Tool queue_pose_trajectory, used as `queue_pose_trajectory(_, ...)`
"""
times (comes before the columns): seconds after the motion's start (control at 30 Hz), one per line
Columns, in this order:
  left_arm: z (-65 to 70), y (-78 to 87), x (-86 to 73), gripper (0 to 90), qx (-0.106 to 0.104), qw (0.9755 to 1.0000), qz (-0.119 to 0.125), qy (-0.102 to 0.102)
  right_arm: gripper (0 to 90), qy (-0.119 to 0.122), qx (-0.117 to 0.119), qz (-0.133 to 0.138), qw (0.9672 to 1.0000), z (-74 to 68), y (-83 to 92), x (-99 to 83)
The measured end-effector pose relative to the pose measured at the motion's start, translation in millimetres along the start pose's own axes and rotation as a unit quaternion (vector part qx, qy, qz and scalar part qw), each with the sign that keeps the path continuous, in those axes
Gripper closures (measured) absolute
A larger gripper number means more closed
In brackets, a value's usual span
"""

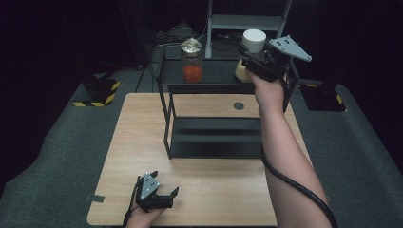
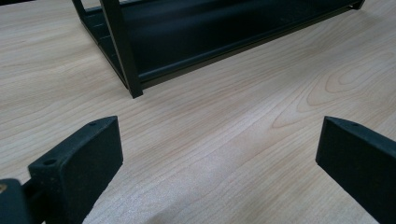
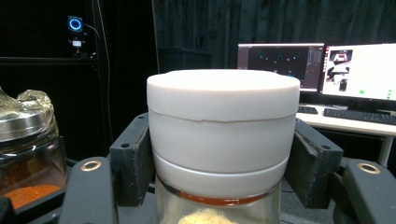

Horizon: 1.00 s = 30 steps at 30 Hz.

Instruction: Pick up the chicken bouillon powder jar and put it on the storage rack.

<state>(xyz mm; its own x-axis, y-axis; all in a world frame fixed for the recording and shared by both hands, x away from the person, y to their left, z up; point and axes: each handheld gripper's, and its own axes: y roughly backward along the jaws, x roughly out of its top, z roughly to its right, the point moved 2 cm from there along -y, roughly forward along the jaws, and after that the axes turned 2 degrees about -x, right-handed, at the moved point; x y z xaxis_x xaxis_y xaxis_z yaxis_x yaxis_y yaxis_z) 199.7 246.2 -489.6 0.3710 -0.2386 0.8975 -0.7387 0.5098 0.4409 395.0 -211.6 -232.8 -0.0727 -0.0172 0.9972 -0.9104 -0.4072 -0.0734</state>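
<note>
The right gripper point(image 1: 251, 61) has its jaws clamped on the white lid point(image 3: 223, 100) of a glass spice jar point(image 1: 249, 56), squeezing just below the lid's rim, which looks like a grip chosen to carry the jar by its widest, firmest part while keeping it upright so the pale powder inside stays level. The jar sits at the right end of the top tier of the black 2-tier shelf rack point(image 1: 209, 85), whether resting on it or just above I cannot tell. A second jar point(image 1: 192, 61), with a metal lid and orange-red powder, stands upright at the left of that same tier, well apart from the first.

The left gripper point(image 1: 167, 194) rests low on the wooden desk point(image 1: 142, 142) near its front edge, jaws wide open and empty, apparently parked out of the way.

Count: 2 jars, 1 rack, 2 grippers.
</note>
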Motion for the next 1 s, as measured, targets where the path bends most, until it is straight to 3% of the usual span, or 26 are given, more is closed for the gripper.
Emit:
queue_pose_trajectory(0.53, -0.7, 0.3, -0.3, 0.9, -0.002, 1.0000, 0.001, 0.000, 30.8, -0.002, 0.002, -0.006, 1.0000, 0.0, -1.6, 3.3)
queue_pose_trajectory(0.67, -1.0, 0.3, -0.4, 1.0, -0.002, 1.0000, 0.001, 0.001, 22.1, -0.003, 0.005, -0.008, 1.0000, -1.6, -2.3, 5.3)
queue_pose_trajectory(0.83, -0.7, 0.1, -0.2, 0.9, -0.002, 1.0000, 0.000, 0.000, 2.6, -0.006, -0.008, -0.014, 0.9998, -8.3, -1.1, 7.9)
queue_pose_trajectory(1.0, -0.2, 0.0, 0.1, 0.9, -0.002, 1.0000, 0.000, -0.001, 0.0, -0.003, 0.001, -0.010, 0.9999, -7.7, 3.3, 7.2)
